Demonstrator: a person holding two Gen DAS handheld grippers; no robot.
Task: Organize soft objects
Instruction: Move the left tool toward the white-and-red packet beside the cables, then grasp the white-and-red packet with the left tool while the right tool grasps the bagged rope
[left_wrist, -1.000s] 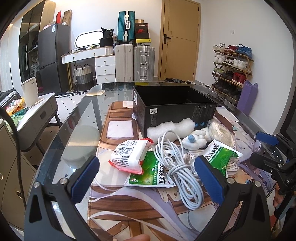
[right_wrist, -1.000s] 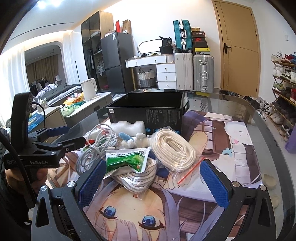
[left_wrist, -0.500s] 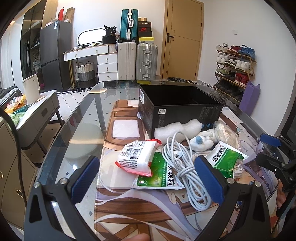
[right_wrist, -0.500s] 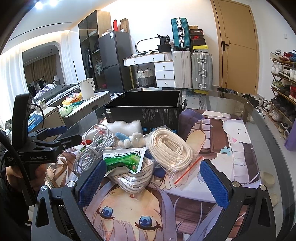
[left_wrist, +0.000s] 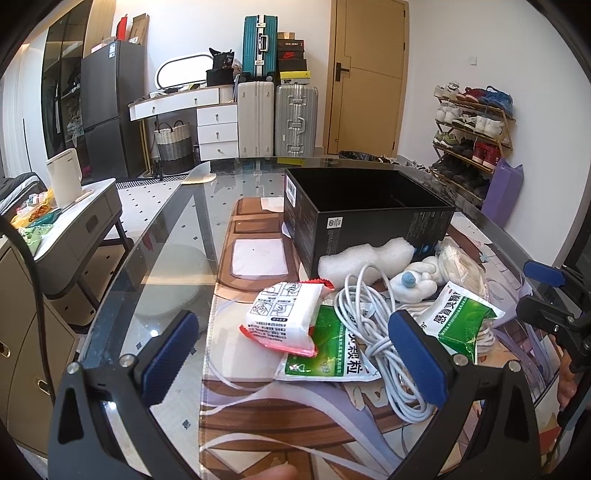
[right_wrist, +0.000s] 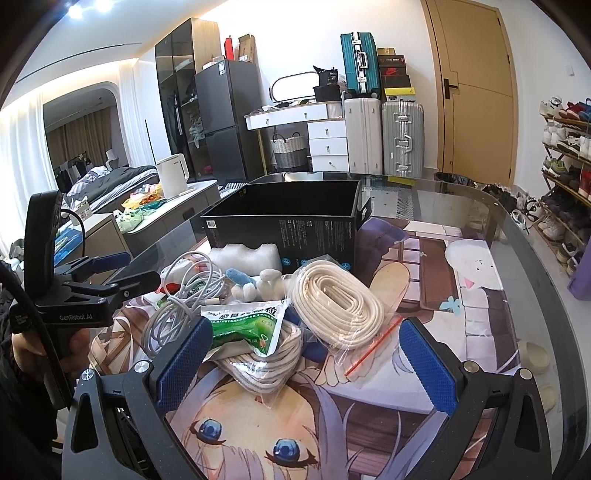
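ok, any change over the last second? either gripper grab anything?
No grabs. Left gripper and right gripper stay open and empty, jaws wide. Both views shift slightly, with the pile sitting a little lower in the left view. The black box, white cable and green sachet haven't moved.

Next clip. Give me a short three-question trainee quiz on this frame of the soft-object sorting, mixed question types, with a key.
1. True or false: the black box already holds one of the soft items.
2. Multiple choice: what lies directly on top of the coiled rope bundle nearest the right hand-held gripper? A) green sachet B) foam piece C) white cable
3. Fill in: the cream rope coil is packed in a clear ____ bag.

Key
1. False; what shows of its inside is empty.
2. A
3. plastic
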